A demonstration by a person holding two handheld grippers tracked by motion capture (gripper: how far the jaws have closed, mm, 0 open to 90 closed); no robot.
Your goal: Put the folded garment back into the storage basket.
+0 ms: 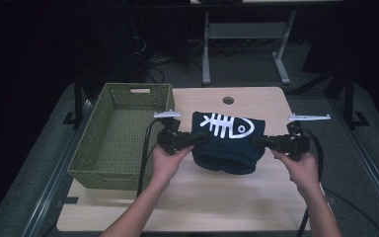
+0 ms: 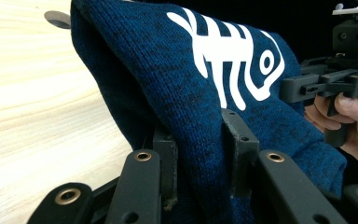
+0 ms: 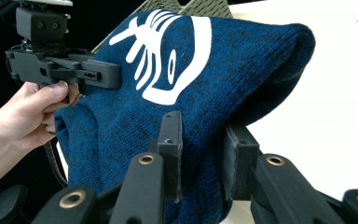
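Folded blue sweater (image 1: 228, 140) lengthwise between grippers

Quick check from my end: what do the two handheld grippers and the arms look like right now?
Both the left gripper and the right gripper are matt black, with boxy bodies, flat link arms on brass-coloured rivets, and blocky rectangular jaws. Each carries a pale grey three-cornered plate on top and trails a black cable toward the person. The forearms are bare, with no sleeves, gloves or markings visible.
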